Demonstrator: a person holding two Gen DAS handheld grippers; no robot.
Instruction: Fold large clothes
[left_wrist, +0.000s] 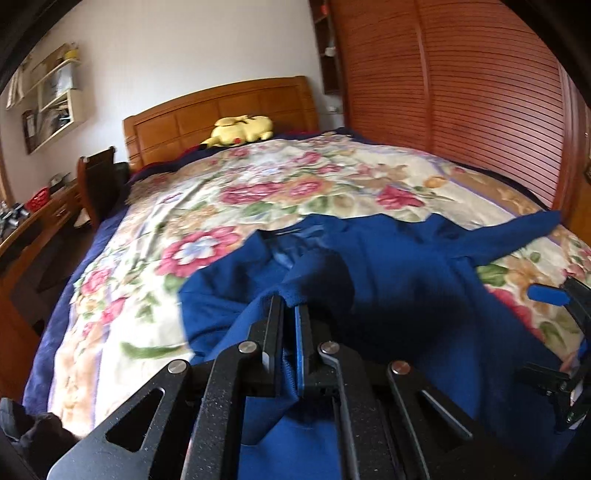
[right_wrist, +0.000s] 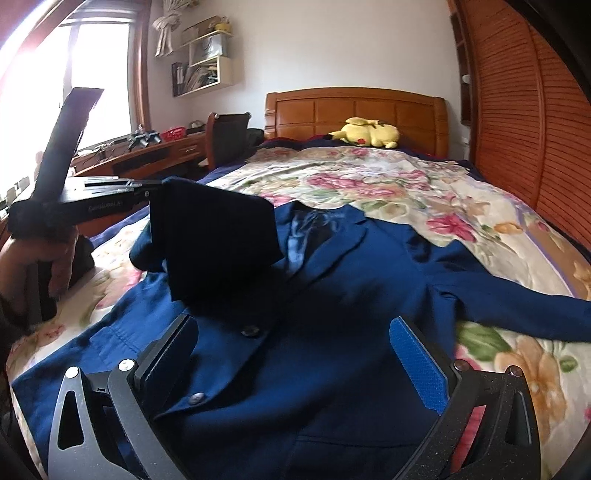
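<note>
A large blue jacket (right_wrist: 332, 295) lies front-up on the flowered bedspread (right_wrist: 388, 184), its right sleeve (right_wrist: 517, 306) stretched out to the right. My left gripper (left_wrist: 291, 306) is shut on the jacket's left sleeve (left_wrist: 317, 273) and holds it lifted over the jacket body (left_wrist: 406, 288). In the right wrist view the left gripper (right_wrist: 147, 195) holds that sleeve (right_wrist: 218, 240) raised at the left. My right gripper (right_wrist: 295, 343) is open and empty, just above the jacket's buttoned front. Its blue pad (left_wrist: 546, 295) shows at the right edge of the left wrist view.
A yellow plush toy (right_wrist: 365, 136) lies by the wooden headboard (right_wrist: 354, 107). A louvred wooden wardrobe (right_wrist: 524, 129) runs along the right of the bed. A desk (right_wrist: 140, 155) and chair (right_wrist: 229, 136) stand at the left under a window.
</note>
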